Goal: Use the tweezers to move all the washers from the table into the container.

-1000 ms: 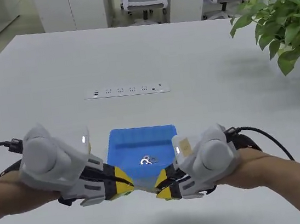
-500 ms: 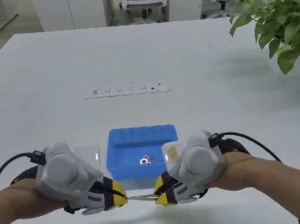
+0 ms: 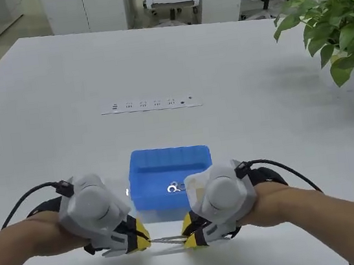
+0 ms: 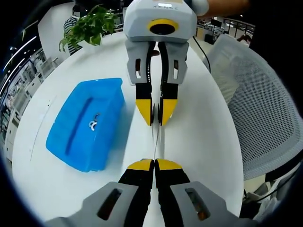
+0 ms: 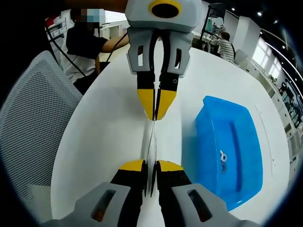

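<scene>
Ok so quick update: both grippers have slid back off the bin in the last second. They were sitting over its near wall. Now they're on the table just in front of that wall, on the person's side, and the two hands have come closer together as well (the headset bobbed a little too, but the bin hardly shifted in the head view, so this is a real move).

The tweezers are strung between the two, lying roughly along the bin's near wall and just apart from it. The left gripper has its jaws pressed together on one end. In its own view the yellow tips meet, with the thin metal coming out from between them. The right gripper is clamped on the other end, jaws a hair apart with the tweezers pinched in the gap.

The washers I can make out are lying in the bin, a small cluster on its floor about midway.

My read: with the tweezers pulled away from the bin and held at both ends, this isn't a drop. Either it's a regrip before another pick, or things are wrapping up. If more washers are left, one gripper has to let go so the tips can work.
</scene>
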Available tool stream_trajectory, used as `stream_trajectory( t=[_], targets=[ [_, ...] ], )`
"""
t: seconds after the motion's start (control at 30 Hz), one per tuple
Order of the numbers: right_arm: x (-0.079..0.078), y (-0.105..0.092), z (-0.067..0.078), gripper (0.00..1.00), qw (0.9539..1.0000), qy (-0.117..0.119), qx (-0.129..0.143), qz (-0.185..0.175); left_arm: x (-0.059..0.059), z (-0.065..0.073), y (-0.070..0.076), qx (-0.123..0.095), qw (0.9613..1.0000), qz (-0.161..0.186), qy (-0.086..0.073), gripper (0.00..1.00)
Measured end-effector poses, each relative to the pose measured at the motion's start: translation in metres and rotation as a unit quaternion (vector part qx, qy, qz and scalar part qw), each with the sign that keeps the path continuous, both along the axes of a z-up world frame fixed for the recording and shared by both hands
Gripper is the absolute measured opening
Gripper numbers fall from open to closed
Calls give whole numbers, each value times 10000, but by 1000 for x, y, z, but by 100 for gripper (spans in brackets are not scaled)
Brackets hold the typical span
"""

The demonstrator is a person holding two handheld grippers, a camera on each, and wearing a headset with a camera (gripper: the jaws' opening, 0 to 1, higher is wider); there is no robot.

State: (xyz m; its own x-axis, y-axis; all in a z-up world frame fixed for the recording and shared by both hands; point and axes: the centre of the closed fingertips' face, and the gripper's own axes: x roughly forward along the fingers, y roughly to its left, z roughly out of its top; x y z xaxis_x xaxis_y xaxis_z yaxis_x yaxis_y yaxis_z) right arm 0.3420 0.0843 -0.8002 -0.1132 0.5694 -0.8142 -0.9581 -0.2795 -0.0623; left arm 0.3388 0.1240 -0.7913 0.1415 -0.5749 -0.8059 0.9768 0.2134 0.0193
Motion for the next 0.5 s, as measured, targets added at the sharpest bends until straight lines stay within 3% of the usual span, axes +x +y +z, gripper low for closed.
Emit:
stream_trajectory(
  t=[0.5],
  targets=[
    [-1, 1, -6, 12, 10000, 23, -88, -36, -2, -15, 3, 285, 9996, 23, 72, 6]
  ],
)
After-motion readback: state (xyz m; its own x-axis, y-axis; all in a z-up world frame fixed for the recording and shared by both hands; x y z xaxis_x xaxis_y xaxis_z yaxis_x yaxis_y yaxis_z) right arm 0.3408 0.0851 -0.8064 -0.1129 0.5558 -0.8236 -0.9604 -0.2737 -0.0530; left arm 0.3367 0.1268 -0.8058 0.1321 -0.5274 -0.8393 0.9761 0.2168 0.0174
